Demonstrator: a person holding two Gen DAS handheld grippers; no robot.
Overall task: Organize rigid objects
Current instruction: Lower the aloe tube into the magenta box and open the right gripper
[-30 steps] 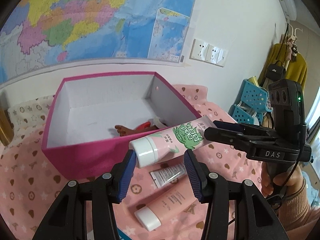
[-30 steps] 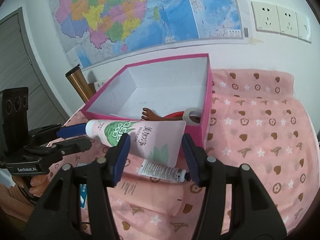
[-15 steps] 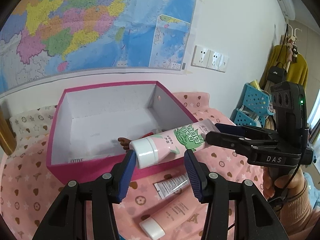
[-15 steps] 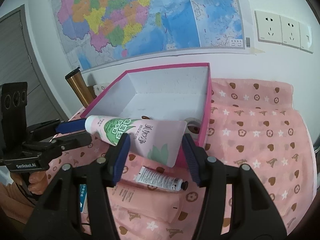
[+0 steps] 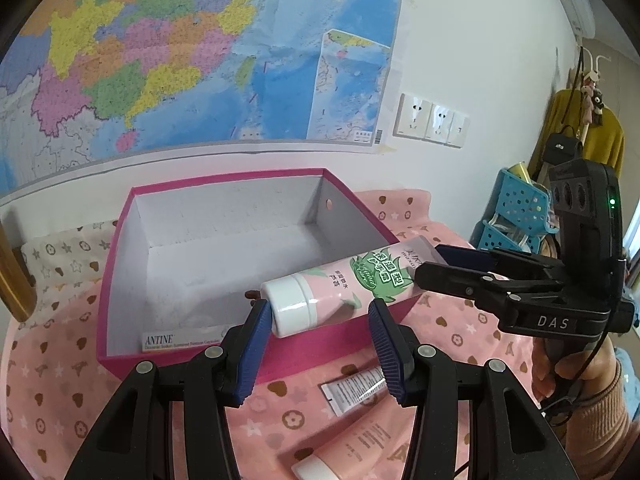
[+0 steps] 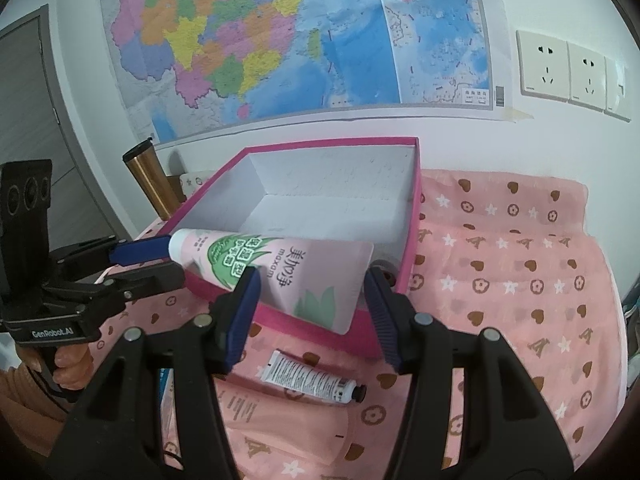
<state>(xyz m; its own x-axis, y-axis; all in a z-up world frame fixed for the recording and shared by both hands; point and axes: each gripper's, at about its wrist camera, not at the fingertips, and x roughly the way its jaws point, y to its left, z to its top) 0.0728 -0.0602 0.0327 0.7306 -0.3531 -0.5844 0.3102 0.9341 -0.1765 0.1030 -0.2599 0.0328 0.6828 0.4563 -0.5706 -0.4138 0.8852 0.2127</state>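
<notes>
Tube location: green-leaf tube (image 5: 352,284) hanging across the near right corner of the pink box (image 5: 120,280), cap toward the left, flat crimped tail toward the right, clear of the tabletop (image 6: 500,260).
Left tool (image 5: 316,320): gripping the cap end at a middling gap, one pad lying on the white cap, the other seeming to meet the shoulder.
Right tool (image 6: 310,284): pinching the wide tail edge to edge, pads pressing on both sides.
Handling: probably feeling light and squashy in the body, glossy and prone to slipping; firm only at cap and crimp, so taking it at those two ends seems soundest.
Box contents: showing a small brown thing (image 5: 252,294) at the near wall, too hidden to identify; otherwise leaving plenty of floor free.
In the way: nearing the box's near rim just under the tube, likely needing clearance before lowering.
Lying nearby: small white tube (image 6: 308,376) and long pink tube (image 5: 360,440) waiting on the cloth, near side.
Standing aside: gold flask (image 6: 150,184) far left, well apart.
</notes>
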